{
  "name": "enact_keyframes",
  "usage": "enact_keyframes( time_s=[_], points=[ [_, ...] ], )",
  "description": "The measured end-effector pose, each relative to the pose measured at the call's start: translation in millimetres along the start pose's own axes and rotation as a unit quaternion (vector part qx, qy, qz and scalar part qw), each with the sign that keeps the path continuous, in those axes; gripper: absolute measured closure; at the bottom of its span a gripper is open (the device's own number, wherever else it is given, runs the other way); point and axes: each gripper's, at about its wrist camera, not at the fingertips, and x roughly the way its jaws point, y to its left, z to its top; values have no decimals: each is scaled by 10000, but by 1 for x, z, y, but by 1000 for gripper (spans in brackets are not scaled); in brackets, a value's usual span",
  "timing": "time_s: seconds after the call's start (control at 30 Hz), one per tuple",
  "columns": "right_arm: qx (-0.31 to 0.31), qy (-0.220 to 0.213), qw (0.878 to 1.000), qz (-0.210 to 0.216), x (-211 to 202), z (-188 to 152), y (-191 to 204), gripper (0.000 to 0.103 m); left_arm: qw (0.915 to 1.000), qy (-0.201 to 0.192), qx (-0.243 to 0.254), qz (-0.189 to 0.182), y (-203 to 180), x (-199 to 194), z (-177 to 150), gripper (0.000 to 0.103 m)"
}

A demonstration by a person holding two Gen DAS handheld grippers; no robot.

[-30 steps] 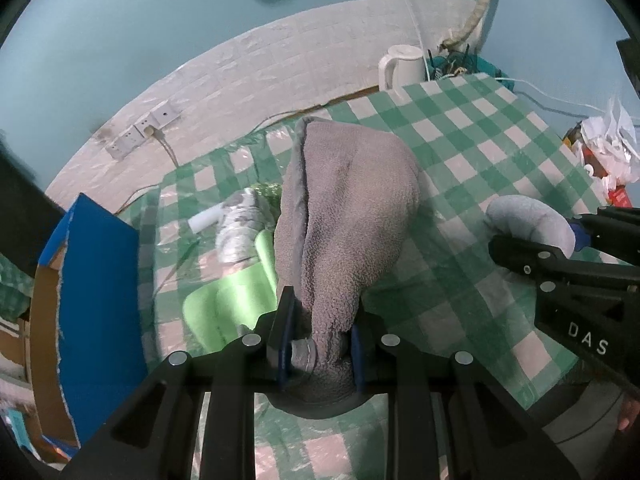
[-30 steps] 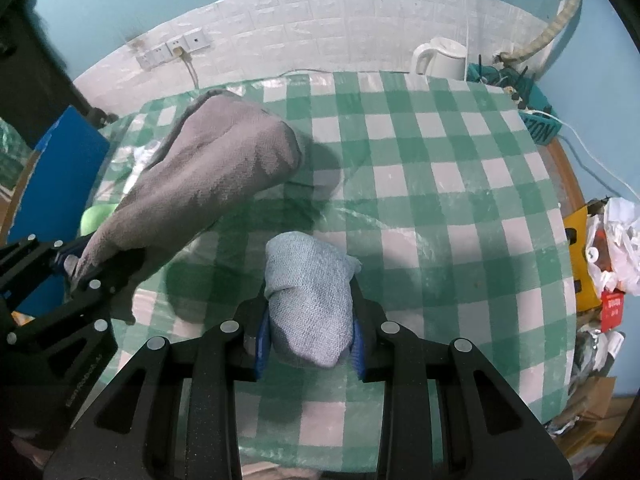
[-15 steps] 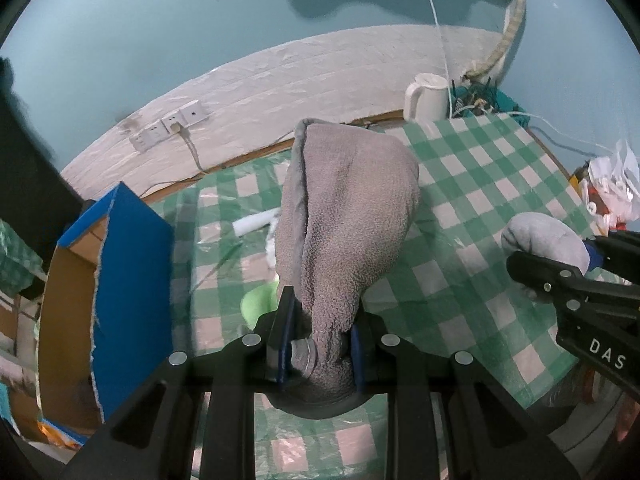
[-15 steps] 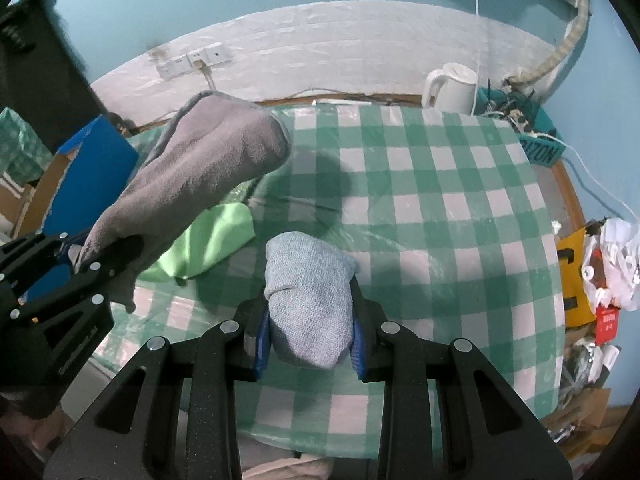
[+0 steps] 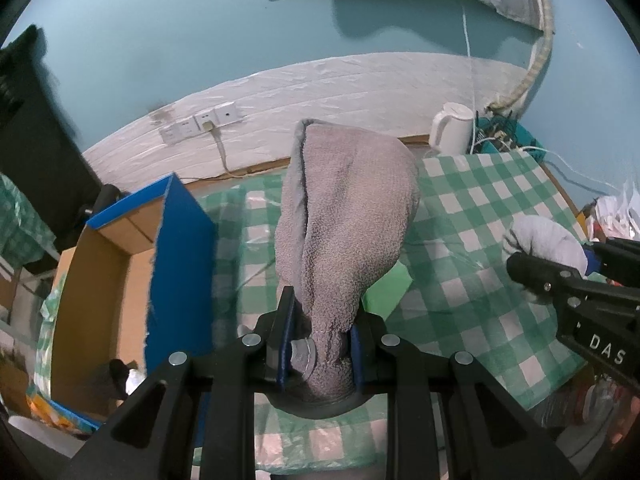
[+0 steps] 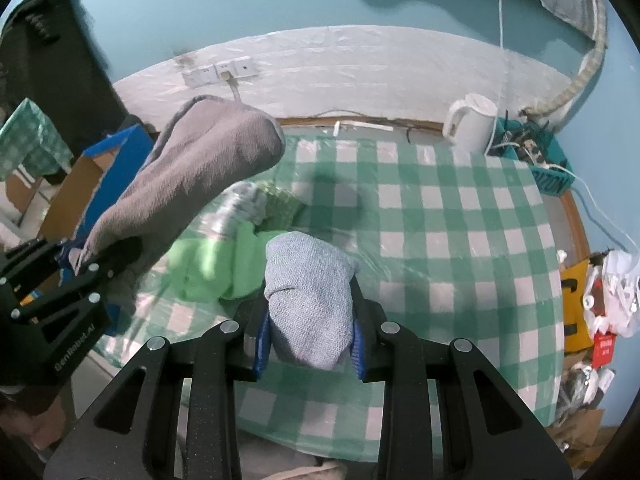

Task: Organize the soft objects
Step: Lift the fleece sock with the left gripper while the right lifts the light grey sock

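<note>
My left gripper is shut on the corner of a grey fleecy towel, which hangs bunched above the checked table; the right wrist view shows the same towel at upper left. My right gripper is shut on a light blue-grey knitted cloth, which also shows at the right of the left wrist view as a pale bundle. A bright green cloth lies on the table below both, with a grey-and-green bundle behind it.
An open cardboard box with blue outer walls stands off the table's left side. A white kettle and a teal basket of cables sit at the far right corner. Wall sockets are on the white-tiled wall. Clutter lies beyond the table's right edge.
Both grippers have risen with their cloths; the table looks farther off. The left view has swung left, so the blue box's inside shows. The green cloth has come into the right view.
</note>
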Motion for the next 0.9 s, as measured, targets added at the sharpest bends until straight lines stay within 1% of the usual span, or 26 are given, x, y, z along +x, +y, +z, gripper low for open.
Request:
enact_keyframes(
  time_s=[0.37, 0.9],
  points=[
    [-308, -65, 9993, 215, 1, 20, 46, 73, 9988, -98, -433, 186, 48, -13, -5, 80],
    [-830, -59, 9952, 508, 12, 46, 127, 73, 9934, -148, -1044, 448, 114, -23, -17, 80]
  ],
)
